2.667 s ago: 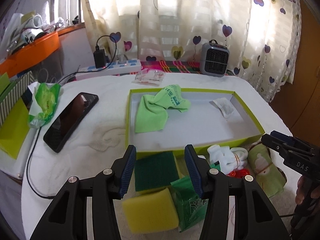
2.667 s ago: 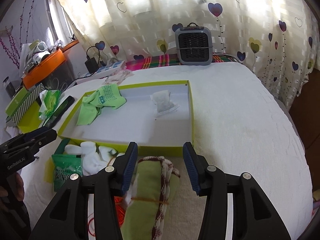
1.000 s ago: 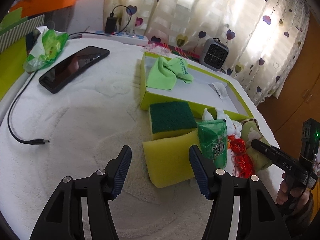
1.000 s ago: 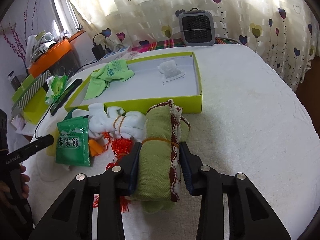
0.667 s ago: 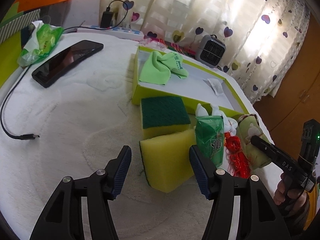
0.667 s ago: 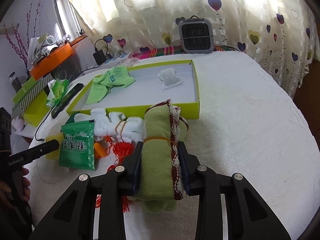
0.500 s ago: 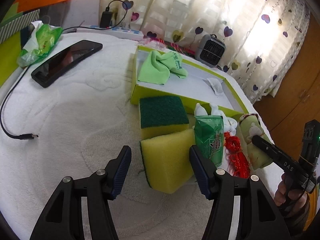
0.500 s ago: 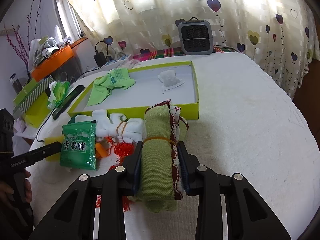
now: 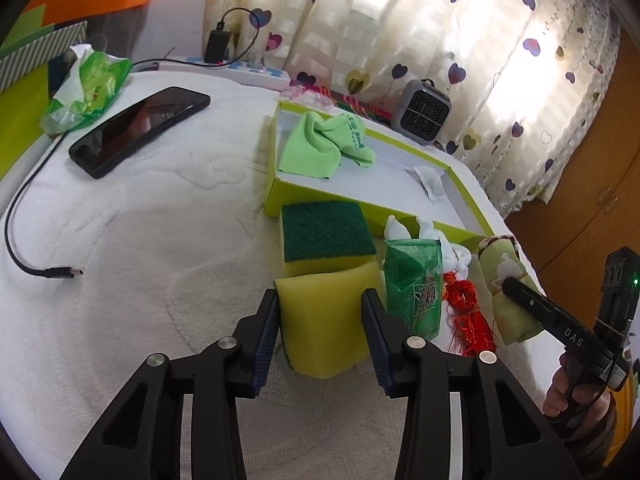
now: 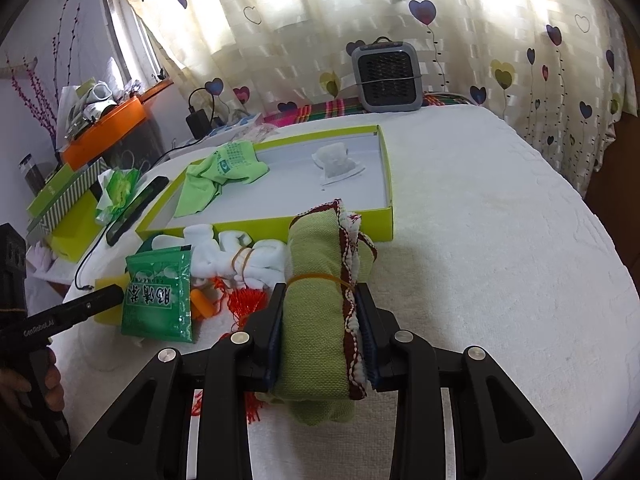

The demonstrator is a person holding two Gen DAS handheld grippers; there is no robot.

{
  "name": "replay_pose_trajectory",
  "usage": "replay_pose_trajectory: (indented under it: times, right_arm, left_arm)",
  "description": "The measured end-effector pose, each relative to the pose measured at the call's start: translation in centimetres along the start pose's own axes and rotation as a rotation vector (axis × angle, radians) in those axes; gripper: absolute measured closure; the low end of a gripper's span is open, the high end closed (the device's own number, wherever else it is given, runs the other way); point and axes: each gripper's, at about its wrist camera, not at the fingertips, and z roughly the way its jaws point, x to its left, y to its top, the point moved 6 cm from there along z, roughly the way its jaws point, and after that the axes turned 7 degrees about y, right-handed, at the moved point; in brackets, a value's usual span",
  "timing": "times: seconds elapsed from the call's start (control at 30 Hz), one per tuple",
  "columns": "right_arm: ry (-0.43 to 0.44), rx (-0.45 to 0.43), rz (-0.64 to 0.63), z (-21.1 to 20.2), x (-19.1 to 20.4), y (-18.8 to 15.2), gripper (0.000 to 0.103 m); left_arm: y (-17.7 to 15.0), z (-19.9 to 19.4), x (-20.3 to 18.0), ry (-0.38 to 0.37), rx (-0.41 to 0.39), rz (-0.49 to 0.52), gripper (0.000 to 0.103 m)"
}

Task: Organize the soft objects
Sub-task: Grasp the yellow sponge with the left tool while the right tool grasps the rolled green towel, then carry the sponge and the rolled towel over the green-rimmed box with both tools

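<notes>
Right gripper (image 10: 322, 332) is clamping the soft rolled green woven cloth (image 10: 320, 300) mid-roll; left gripper (image 9: 320, 336) is squeezing the squashy yellow foam sponge (image 9: 326, 316).

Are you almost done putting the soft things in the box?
Not yet. A green cloth already lies in the box. The right hand-held gripper clamps a rolled green towel; the left hand-held gripper grips a yellow sponge. The white socks still wait outside.

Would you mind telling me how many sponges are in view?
2. The yellow sponge with the dark green scouring top lies against the lime-green tray's front wall; the plain yellow foam sponge sits between the left gripper's fingers.
</notes>
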Motion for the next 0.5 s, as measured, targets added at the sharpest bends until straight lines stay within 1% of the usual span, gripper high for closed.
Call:
replay_pose_trajectory:
  times: [0.3, 0.5]
  right_arm:
    - [0.001, -0.013, 0.006, -0.3, -0.2, 0.2, 0.069]
    - [0.002, -0.019, 0.006, -0.5, -0.2, 0.3, 0.069]
  left_arm:
    - [0.2, -0.8, 0.1, 0.003, -0.021, -0.011, 0.071]
    - [0.5, -1.9, 0.5, 0.003, -0.053, -0.018, 0.073]
